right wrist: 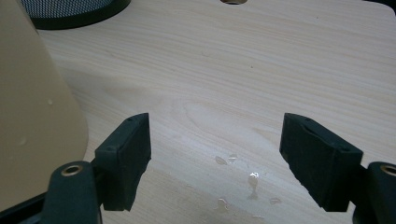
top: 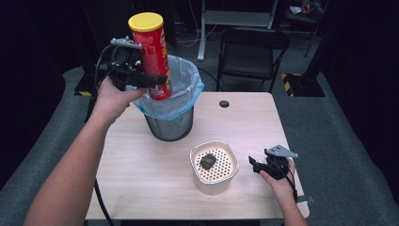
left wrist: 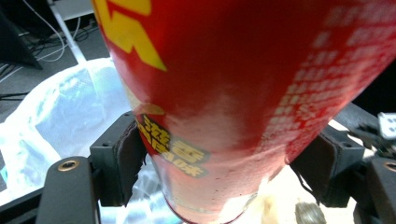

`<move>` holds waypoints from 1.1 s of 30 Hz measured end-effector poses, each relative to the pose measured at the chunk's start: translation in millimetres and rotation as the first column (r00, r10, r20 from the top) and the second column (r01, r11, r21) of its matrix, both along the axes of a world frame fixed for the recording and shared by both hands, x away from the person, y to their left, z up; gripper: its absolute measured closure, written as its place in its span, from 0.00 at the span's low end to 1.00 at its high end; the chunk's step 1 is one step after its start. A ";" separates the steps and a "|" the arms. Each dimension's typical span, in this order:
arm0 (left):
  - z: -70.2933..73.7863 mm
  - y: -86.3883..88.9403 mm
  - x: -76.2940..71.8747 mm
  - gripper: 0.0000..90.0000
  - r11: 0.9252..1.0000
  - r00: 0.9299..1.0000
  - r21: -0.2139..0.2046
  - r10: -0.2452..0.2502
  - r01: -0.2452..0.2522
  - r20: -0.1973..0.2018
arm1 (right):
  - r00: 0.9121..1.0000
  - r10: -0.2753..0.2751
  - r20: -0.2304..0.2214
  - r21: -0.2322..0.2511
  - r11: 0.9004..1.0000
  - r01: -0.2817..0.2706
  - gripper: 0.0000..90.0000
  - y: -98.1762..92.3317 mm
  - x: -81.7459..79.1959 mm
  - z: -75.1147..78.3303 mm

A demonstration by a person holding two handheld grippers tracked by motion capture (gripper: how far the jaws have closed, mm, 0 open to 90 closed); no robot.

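at the left of the high view we have the left gripper (top: 157, 81) pinching a red chip can (top: 151, 54) with a yellow lid (top: 146, 21), gripping it on its lower half; the can stands nearly upright, its long axis close to vertical with the lid end tipped slightly to the left, and its bottom end hangs at the mouth of the wire-mesh waste bin (top: 170, 123) lined with a pale blue bag (top: 181, 94). that is the relation we judge the coming move turns on: the bin's opening lies directly under and just behind the can, so letting it go or lowering it along its own axis should send it in, and the left hand is the nearer one by far. in the left gripper view the can (left wrist: 243, 93) sits between both black pads (left wrist: 128, 161), which press on its sides, with the blue liner (left wrist: 60, 107) showing behind it; what lies in the bin we cannot tell. moving right, a cream container (top: 214, 167) with a perforated insert stands on the wooden table (top: 141, 160), near its front edge, and holds one small dark lump (top: 207, 161). furthest right, our right gripper (top: 253, 165) rests low over the table just beside that container, jaws spread wide with nothing between them; in the right gripper view we see bare wood and a few water drops (right wrist: 247, 179) between the jaws.
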State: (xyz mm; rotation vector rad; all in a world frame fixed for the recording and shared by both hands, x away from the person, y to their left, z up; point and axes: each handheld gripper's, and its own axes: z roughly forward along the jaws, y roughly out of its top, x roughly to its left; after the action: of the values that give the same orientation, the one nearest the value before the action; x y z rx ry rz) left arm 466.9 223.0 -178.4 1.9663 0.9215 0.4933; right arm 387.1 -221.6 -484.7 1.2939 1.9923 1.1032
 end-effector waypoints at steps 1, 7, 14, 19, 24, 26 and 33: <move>-1.2 -0.4 3.8 0.26 1.000 1.000 -0.002 0.003 -0.003 -0.007 | 1.000 0.000 0.001 -0.002 1.000 0.000 0.27 -0.3 -0.1 0.2; -16.9 -3.4 34.3 0.26 0.999 0.999 0.003 0.033 -0.033 -0.024 | 1.000 0.003 -0.008 0.000 1.000 -0.003 0.27 -3.3 0.6 -1.6; -42.7 -6.4 62.3 0.26 0.995 0.995 0.036 0.095 -0.094 -0.041 | 1.000 0.001 -0.015 -0.003 1.000 -0.001 0.27 -0.8 1.1 -3.5; -59.9 -4.0 77.0 0.26 0.988 0.985 0.027 0.154 -0.153 -0.077 | 1.000 0.016 -0.018 -0.016 1.000 -0.016 0.27 0.7 1.4 -4.4; -71.8 2.4 89.4 0.26 0.980 0.974 0.047 0.199 -0.195 -0.108 | 1.000 0.019 -0.023 -0.018 1.000 -0.020 0.27 1.1 2.0 -5.3; -77.4 2.3 91.7 0.25 0.977 0.971 0.052 0.210 -0.205 -0.112 | 0.999 0.025 -0.024 -0.019 0.999 -0.025 0.27 1.2 2.4 -6.1; -84.8 14.4 77.9 0.16 0.974 0.971 0.028 0.225 -0.223 -0.077 | 1.000 0.021 -0.019 -0.020 1.000 -0.021 0.27 0.4 2.1 -6.1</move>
State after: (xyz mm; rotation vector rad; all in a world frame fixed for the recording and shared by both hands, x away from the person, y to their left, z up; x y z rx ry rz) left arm 544.8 237.4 -263.2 1.9205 1.2022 0.5559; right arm 389.2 -221.2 -490.9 1.2806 2.0304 1.0821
